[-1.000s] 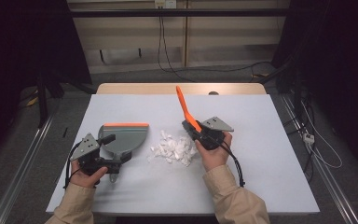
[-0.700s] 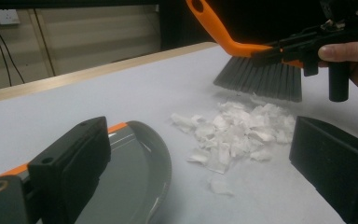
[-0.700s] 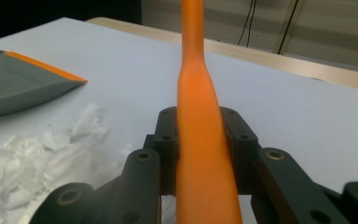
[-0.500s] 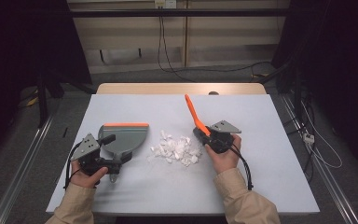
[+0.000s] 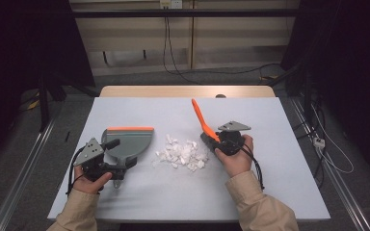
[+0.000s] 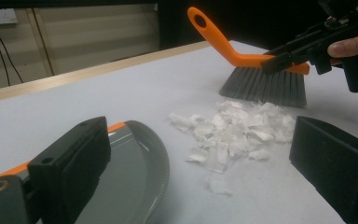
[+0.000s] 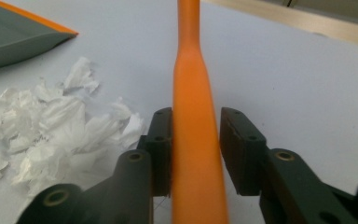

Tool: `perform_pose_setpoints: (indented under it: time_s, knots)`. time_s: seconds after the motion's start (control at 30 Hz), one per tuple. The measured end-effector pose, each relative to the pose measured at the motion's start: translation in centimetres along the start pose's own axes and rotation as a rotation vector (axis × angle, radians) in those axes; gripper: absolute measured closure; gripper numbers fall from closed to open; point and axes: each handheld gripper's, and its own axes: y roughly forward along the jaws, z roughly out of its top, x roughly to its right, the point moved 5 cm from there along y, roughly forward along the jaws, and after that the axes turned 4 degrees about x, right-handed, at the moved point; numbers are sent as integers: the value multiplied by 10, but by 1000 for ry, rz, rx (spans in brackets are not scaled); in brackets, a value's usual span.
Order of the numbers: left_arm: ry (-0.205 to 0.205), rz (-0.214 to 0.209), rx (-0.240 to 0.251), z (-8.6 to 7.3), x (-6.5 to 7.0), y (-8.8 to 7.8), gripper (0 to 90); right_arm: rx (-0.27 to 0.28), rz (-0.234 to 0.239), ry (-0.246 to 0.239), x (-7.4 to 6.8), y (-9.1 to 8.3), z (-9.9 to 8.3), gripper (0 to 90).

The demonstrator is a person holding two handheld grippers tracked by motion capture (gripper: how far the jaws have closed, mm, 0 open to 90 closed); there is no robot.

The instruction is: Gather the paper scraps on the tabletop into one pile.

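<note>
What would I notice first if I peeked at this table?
Probably the bright orange brush, held in the right gripper with its handle sticking up, just right of a heap of torn white paper scraps mid-table. Left of the heap lies a grey dustpan with an orange edge, held by the left gripper.

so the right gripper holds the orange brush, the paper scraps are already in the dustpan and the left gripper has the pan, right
Not quite. The paper scraps lie on the table, between the dustpan and the brush, as the high view shows. The right gripper does hold the brush; the left gripper has the pan.
</note>
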Motion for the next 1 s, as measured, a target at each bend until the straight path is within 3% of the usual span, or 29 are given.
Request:
perform_pose_setpoints:
  time_s: [0.27,0.33,0.4,0.7,0.87,1.0]
  knots:
    - [-7,-1,0,0,0,1,49,-48,5,21,0,2,1,713]
    - [-8,0,1,0,0,1,49,-34,25,47,-3,2,1,713]
    - [-6,0,1,0,0,1,49,-21,14,26,-10,3,1,713]
    - [-7,-1,3,0,-1,1,49,49,59,36,-40,18,8,713]
    - [-6,-2,5,1,-1,0,49,91,74,50,-45,22,13,713]
    - [-6,1,5,1,-1,-1,49,120,60,50,-40,18,17,713]
